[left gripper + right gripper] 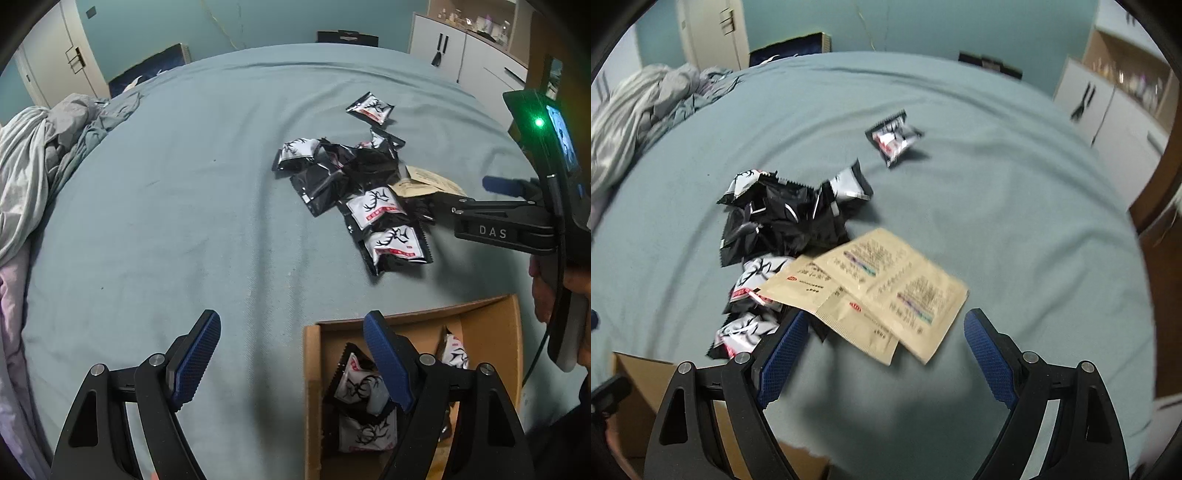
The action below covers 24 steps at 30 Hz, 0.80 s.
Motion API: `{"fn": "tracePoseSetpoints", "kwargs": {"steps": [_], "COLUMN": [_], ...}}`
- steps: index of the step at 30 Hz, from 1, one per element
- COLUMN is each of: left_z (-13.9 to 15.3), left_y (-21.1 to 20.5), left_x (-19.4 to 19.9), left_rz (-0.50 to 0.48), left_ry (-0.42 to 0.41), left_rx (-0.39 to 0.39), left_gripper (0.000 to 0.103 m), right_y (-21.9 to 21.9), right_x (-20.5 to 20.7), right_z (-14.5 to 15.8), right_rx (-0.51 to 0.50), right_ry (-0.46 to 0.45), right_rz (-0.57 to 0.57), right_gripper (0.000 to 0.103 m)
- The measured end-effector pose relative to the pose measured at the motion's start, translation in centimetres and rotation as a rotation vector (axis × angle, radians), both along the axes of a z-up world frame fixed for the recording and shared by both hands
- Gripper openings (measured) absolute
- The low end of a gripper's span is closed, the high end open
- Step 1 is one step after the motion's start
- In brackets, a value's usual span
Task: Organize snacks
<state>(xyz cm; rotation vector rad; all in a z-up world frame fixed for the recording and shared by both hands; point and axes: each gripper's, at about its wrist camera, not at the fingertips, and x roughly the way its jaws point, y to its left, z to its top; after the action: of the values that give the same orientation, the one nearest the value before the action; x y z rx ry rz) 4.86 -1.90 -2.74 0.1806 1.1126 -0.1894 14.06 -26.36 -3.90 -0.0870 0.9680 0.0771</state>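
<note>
Right wrist: bare sheet (1015, 221) beyond sachets (882, 284).

We looked across a bed (166, 206) spread with a blue-grey sheet, crumpled bedding (44, 147) heaped at its left edge. Beyond it stood a teal wall (258, 22), a pale door (55, 55) to the left, and white cabinets (454, 48) to the right.

Snack packets (354, 192) lie behind box (312, 369), apparently apart.
</note>
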Motion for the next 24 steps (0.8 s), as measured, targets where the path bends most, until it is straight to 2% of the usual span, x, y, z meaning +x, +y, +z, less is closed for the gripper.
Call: {"fn": "tracePoseSetpoints", "kwargs": {"steps": [1, 2, 3, 4, 8, 10, 12, 16, 20, 24], "left_z": [0.0, 0.0, -0.1, -0.1, 0.1, 0.5, 1.1, 1.9, 1.3, -1.2], "left_y": [0.0, 0.1, 0.1, 0.1, -0.1, -0.4, -0.4, -1.8, -5.9, -9.5], "left_x": [0.0, 0.1, 0.1, 0.1, -0.1, -0.3, -0.2, 1.0, 2.8, 5.5], "left_rz": [0.003, 0.006, 0.006, 0.006, -0.001, -0.002, 0.001, -0.047, -0.172, -0.224], "left_ry": [-0.004, -0.009, -0.012, -0.013, -0.036, -0.058, -0.057, 0.019, 0.073, 0.178], "left_rx": [0.004, 0.009, 0.010, 0.008, 0.031, 0.059, 0.040, -0.021, 0.036, 0.051], "left_gripper": [0.081, 0.081, 0.081, 0.081, 0.081, 0.081, 0.081, 0.086, 0.093, 0.094], "right_y": [0.2, 0.5, 0.6, 0.8, 1.2, 0.9, 0.1, -2.0, -4.5, -6.6], "right_x": [0.0, 0.0, 0.1, 0.0, -0.5, -0.9, -2.0, -4.6, -8.6, -13.2], "right_z": [0.1, -0.1, -0.2, -0.4, -0.1, 0.9, 2.4, 4.9, 7.0, 8.7], "right_rx": [-0.017, -0.023, -0.030, -0.030, -0.037, -0.007, 0.067, 0.240, 0.383, 0.437], "right_ry": [-0.011, -0.011, -0.005, -0.001, -0.039, -0.059, -0.087, -0.122, -0.150, -0.223], "right_rz": [0.013, 0.021, 0.031, 0.039, 0.046, 0.034, 0.018, -0.024, -0.084, -0.136], "right_gripper": [0.076, 0.056, 0.045, 0.028, 0.008, 0.003, 0.001, 0.001, 0.001, 0.001]}}
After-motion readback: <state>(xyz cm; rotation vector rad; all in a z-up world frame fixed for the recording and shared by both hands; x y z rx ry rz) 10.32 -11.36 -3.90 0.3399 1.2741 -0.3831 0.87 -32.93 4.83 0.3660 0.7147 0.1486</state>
